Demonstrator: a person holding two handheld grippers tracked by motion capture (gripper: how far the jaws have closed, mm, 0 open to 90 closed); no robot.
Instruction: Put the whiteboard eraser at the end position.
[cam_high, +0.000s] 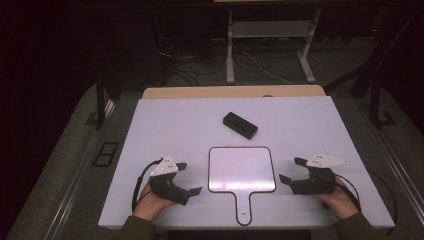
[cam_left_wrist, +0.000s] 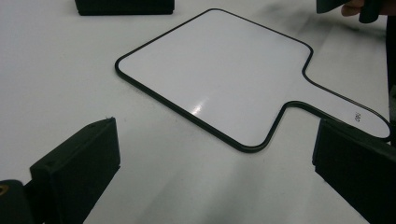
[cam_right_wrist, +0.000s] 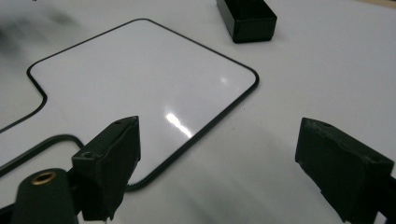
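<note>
both grippers (cam_high: 191, 178) (cam_high: 289, 170) low, agape, flanking whiteboard paddle (cam_high: 241, 169)

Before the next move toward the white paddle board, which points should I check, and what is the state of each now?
1. Right gripper jaws open, nothing between: ok.
2. Left gripper jaws open, nothing between: ok.
3. Paddle board lies flat on the table, handle toward the person: ok.
4. Black box lies apart from the board, beyond it: ok.
5. Either gripper touching the board: not yet.
6. Board surface clean of writing: ok, except a small mark on the handle.
</note>
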